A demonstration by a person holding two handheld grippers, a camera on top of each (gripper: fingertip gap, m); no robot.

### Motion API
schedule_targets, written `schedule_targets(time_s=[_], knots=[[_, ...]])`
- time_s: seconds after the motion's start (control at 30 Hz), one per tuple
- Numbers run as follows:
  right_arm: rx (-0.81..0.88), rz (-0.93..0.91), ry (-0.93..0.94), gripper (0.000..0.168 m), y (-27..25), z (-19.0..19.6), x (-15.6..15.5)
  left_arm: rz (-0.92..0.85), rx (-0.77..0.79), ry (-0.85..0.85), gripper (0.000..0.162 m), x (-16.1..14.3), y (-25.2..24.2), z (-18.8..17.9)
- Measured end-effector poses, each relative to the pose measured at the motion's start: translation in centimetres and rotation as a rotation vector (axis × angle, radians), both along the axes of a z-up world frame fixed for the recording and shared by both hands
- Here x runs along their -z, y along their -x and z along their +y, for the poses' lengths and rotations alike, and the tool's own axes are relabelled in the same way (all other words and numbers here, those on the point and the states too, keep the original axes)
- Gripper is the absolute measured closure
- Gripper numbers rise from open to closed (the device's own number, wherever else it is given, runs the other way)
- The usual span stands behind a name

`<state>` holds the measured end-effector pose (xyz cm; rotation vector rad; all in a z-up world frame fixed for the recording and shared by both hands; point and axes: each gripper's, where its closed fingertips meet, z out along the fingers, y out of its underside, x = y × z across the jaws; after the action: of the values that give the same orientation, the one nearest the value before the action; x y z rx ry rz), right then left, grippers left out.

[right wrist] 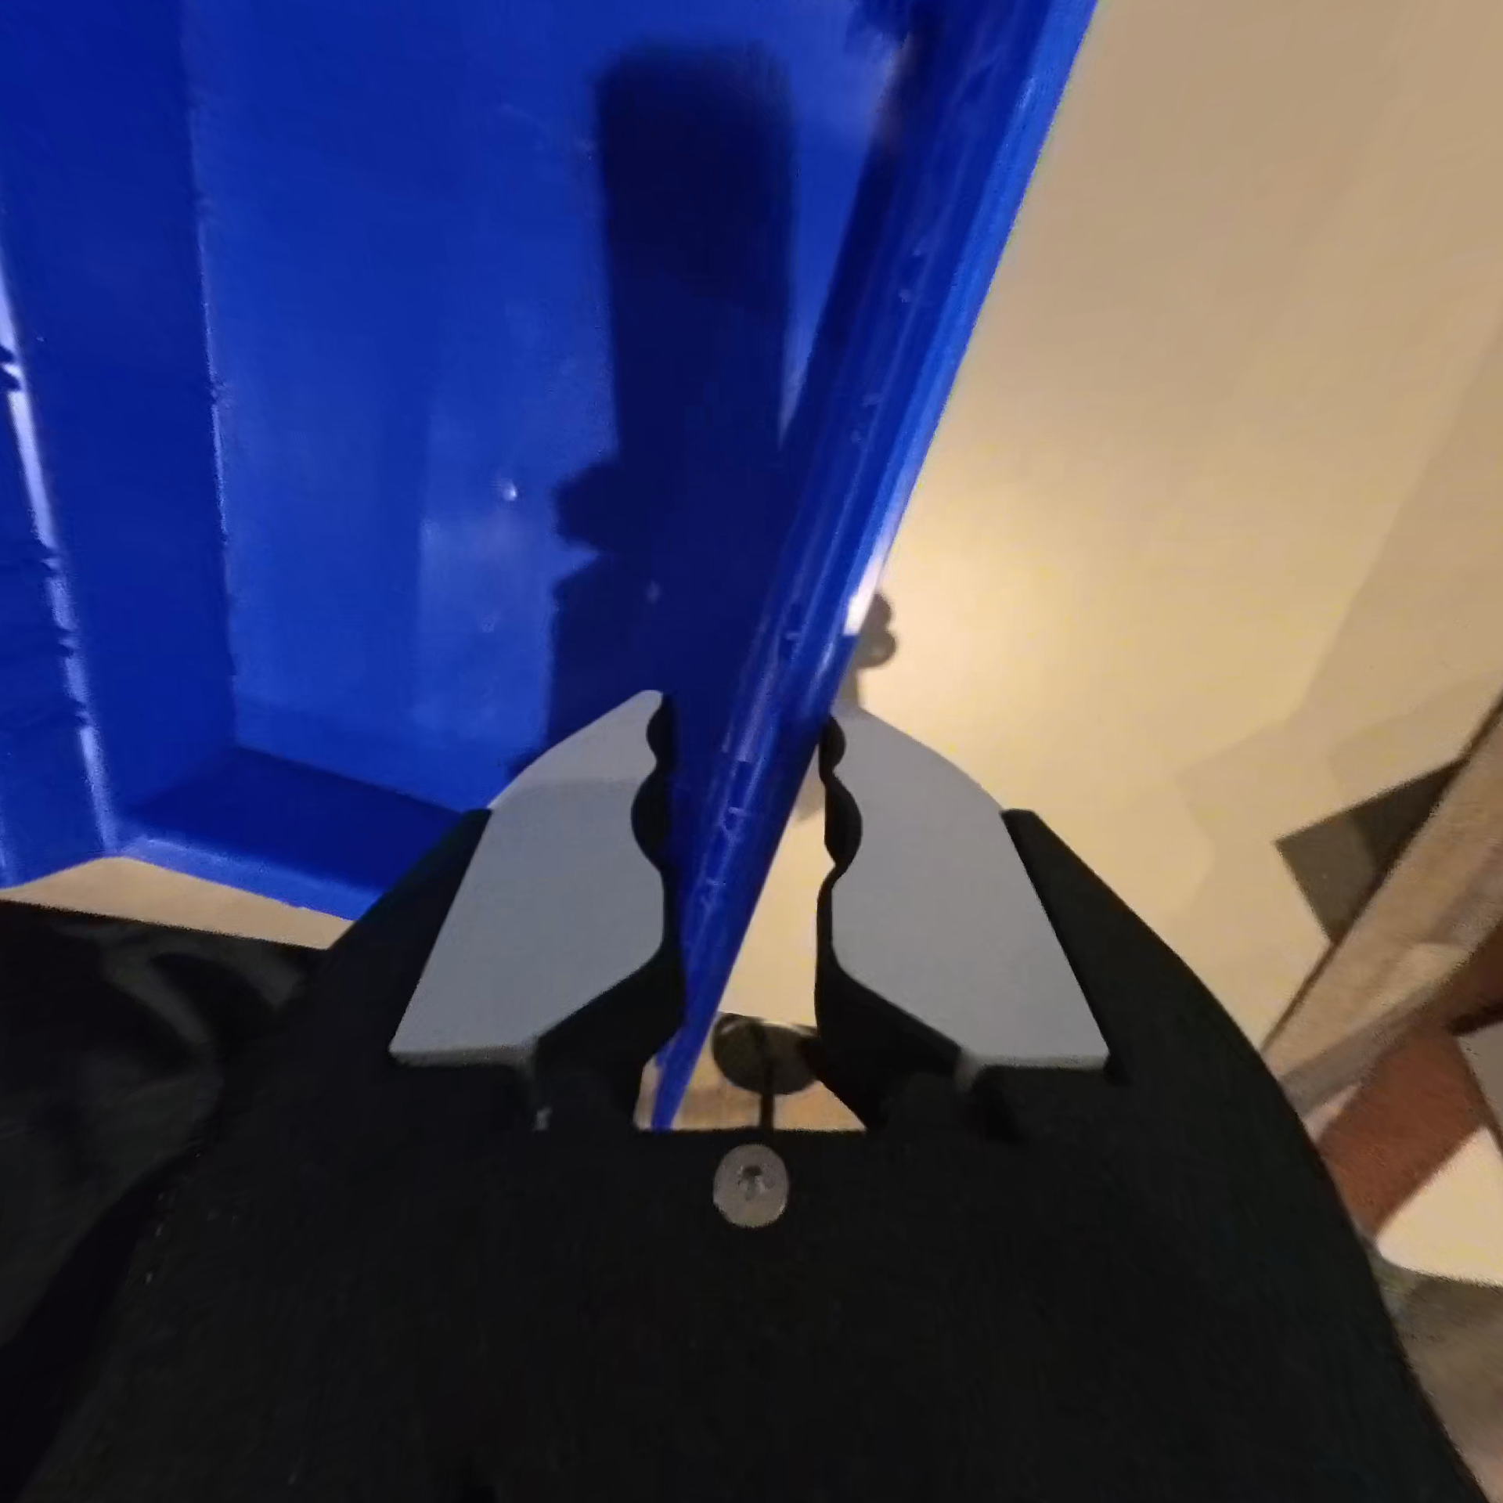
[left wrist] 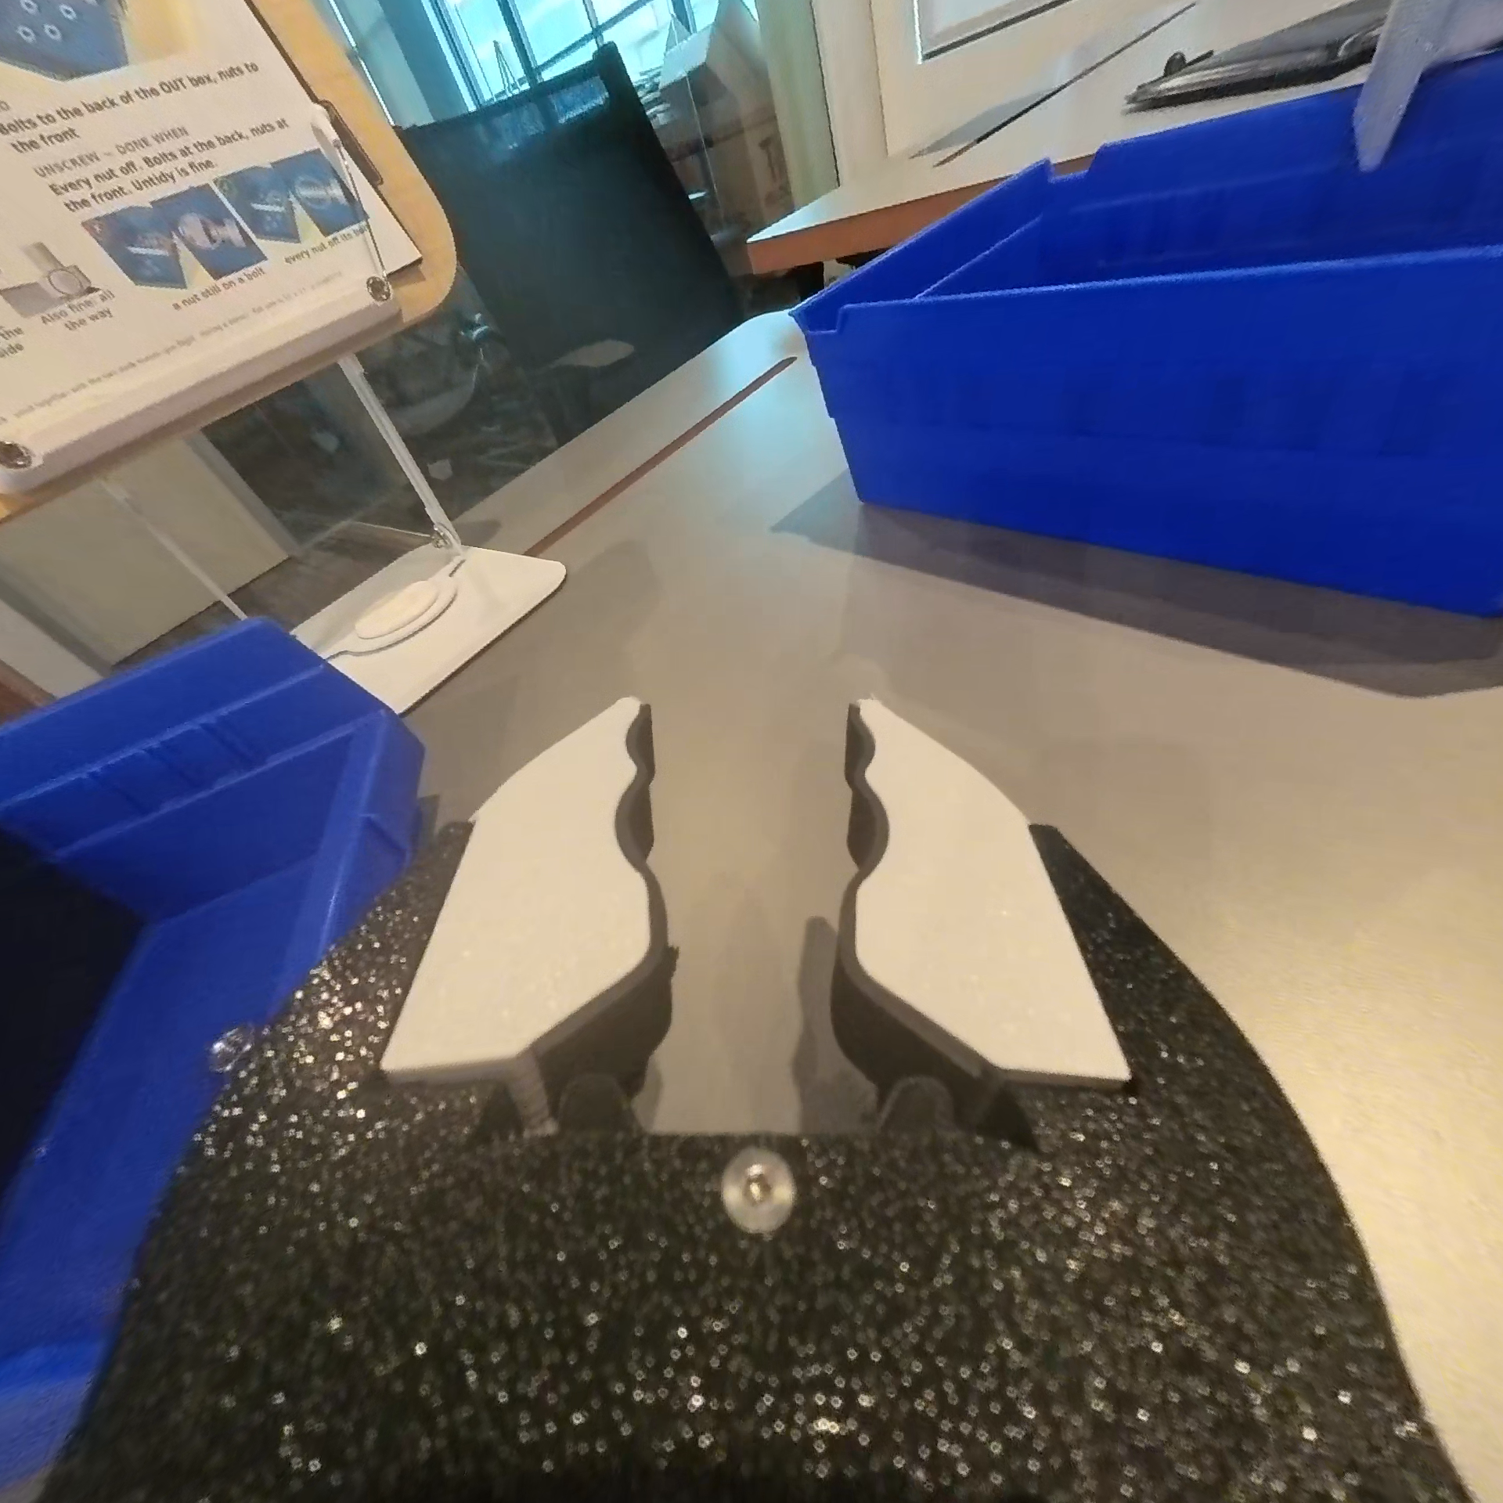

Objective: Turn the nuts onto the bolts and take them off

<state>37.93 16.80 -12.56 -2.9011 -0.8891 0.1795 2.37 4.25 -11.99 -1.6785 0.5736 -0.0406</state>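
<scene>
No nuts or bolts show in either view. My left gripper (left wrist: 748, 716) is open and empty, low over the grey table (left wrist: 732, 585). A large blue bin (left wrist: 1139, 455) stands at the right, and part of my right gripper (left wrist: 1391, 81) shows at its far rim. In the right wrist view my right gripper (right wrist: 744, 716) straddles this bin's side wall (right wrist: 813, 529). Both pads press on the wall, one inside the bin and one outside. The part of the bin's floor (right wrist: 366, 407) that shows is bare.
A second blue bin (left wrist: 203, 781) sits close at the left of my left gripper. An instruction sheet (left wrist: 163, 244) on a clear stand with a white base (left wrist: 455, 626) stands behind it. A table leg (right wrist: 1383, 1017) shows at the right. Spacing between my two grippers at the tips: around 40 cm.
</scene>
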Motion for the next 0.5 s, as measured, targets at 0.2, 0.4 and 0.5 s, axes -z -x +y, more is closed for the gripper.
schedule_targets(time_s=[0.2, 0.4, 0.5], knots=[[0.001, -0.072, -0.01, 0.159, -0.5, 1.2, 1.3, 0.004, 0.007, 0.003, 0.117, 0.1, -0.2, 0.0], [0.118, -0.02, -0.032, 0.163, -1.3, 4.5, 1.0, 0.011, 0.01, 0.017, 0.118, 0.6, -0.3, 0.1], [0.156, -0.006, -0.04, 0.163, -2.3, 6.5, 0.7, 0.015, 0.008, 0.02, 0.118, 0.7, -0.2, 0.1]])
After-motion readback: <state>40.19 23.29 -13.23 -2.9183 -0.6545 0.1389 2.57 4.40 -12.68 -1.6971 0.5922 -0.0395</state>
